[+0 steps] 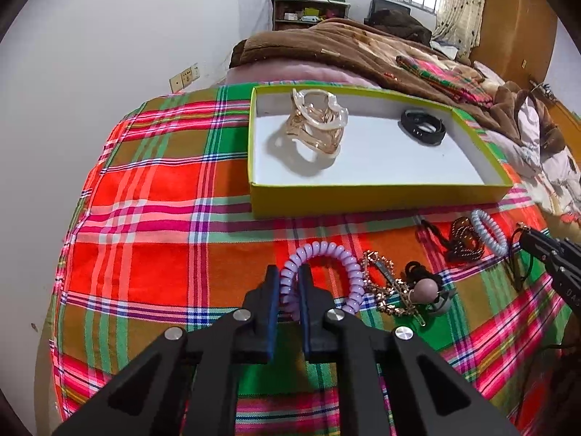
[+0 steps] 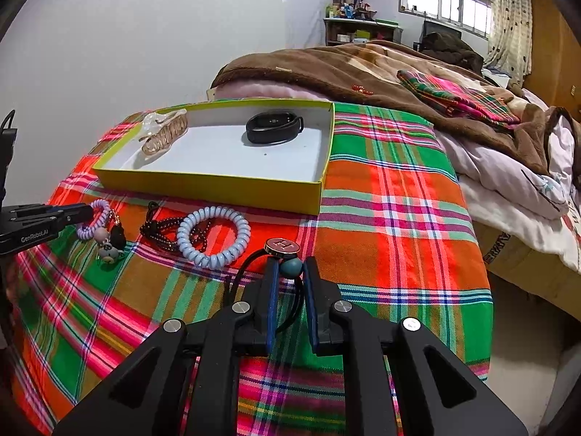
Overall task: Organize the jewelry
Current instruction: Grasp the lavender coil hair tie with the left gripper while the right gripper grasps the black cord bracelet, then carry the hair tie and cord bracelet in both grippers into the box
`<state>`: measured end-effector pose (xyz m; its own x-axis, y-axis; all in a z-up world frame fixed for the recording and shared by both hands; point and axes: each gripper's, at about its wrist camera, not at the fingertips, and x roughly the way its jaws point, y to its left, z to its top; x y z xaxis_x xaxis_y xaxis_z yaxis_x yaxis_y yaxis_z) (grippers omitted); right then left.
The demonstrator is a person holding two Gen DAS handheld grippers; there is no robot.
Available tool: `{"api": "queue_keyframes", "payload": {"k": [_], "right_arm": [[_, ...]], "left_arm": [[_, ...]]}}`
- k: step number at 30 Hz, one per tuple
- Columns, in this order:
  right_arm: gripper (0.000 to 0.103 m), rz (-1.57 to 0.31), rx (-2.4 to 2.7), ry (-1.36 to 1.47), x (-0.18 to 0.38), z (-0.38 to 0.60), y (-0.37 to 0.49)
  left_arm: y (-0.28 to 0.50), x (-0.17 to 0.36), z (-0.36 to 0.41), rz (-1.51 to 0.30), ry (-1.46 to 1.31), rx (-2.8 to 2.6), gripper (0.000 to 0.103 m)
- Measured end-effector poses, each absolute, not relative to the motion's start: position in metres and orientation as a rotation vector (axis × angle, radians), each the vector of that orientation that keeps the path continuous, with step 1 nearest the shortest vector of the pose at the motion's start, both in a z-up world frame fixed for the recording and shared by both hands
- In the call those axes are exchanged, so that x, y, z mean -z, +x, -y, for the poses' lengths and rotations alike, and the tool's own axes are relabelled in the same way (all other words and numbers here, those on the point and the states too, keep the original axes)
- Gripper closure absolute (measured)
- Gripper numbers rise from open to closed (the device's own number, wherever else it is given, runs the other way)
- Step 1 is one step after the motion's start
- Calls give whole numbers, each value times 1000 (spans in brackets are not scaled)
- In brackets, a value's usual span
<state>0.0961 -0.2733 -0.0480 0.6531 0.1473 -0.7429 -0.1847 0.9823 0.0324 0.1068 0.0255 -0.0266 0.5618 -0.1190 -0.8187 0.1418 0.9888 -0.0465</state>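
Lilac coil hair tie (image 1: 326, 272) flat on plaid cloth (image 1: 145, 218), pinched at its left side by left gripper (image 1: 289, 279), pads closed tight on the coil. Just right of it: gold chain (image 1: 381, 287), black tie with pink bead (image 1: 423, 287). Further right: dark bead string (image 2: 159, 232) under pale blue coil tie (image 2: 214, 236). Right gripper (image 2: 290, 267) nearly closed around teal bead (image 2: 293, 268) of black cord tie with round metal charm (image 2: 281, 246); contact of right pad not clear. Behind all: yellow-green box (image 1: 363, 196), clear claw clip (image 1: 316, 127) at its left, black band (image 1: 423, 127) at right. Brown blanket (image 2: 326, 69) beyond.
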Motion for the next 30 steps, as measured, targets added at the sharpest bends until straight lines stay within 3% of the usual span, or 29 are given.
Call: {"api": "queue_keyframes", "payload": {"k": [30], "right_arm": [[89,-719,-178,-23,-13,274,114]], "left_arm": [[139,-41,1,-860,-41,262,92]]}}
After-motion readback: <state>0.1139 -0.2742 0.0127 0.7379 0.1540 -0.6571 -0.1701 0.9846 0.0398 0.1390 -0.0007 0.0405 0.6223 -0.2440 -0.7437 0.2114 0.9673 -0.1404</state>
